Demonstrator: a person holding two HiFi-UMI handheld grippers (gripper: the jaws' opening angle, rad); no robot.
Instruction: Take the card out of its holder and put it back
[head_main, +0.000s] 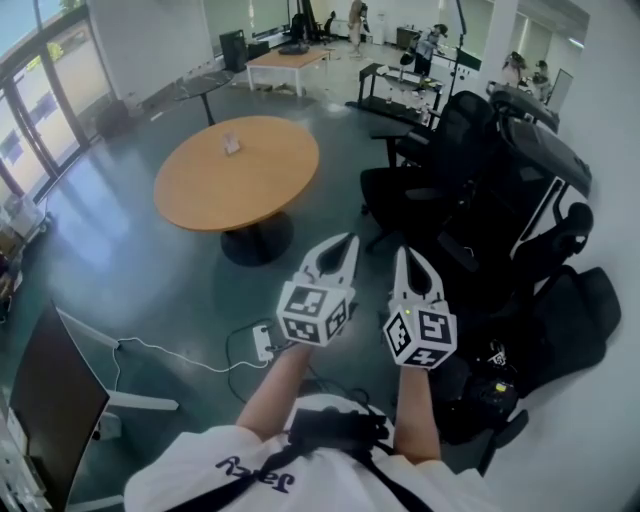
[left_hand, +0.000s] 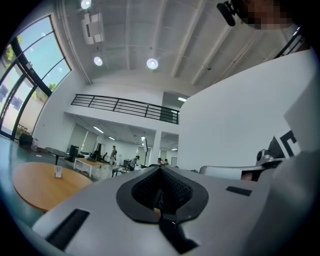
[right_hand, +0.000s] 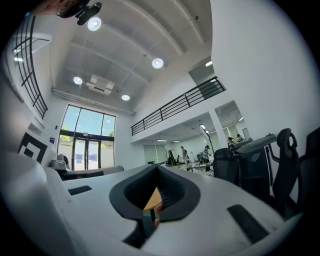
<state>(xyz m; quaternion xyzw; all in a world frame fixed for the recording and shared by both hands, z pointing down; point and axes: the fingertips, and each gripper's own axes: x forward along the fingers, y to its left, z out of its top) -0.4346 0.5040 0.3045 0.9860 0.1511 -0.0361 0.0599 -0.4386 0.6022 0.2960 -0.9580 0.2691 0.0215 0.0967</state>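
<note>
Left gripper (head_main: 347, 243): jaws pressed together, nothing between them. Right gripper (head_main: 409, 255): likewise closed and empty. Both are level, side by side with a narrow gap, over bare floor (head_main: 130, 290).

Card holder (head_main: 232, 144) stands upright on the round table (head_main: 200, 195), away from its rim and well apart from both tips; the card is too small to separate from it.

Open floor lies between. Office chairs (head_main: 480, 190) crowd the right, and the monitor (head_main: 45, 400) edge is at lower left.

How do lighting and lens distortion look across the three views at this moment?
Head view: the fisheye curves the room's edges, and daylight from the windows leaves a pale sheen on the floor beside the round table. Left gripper view: strong barrel distortion, black corners, and ceiling lights blown out to white. Right gripper view: the same dark vignette, with the glass doors very bright.
</note>
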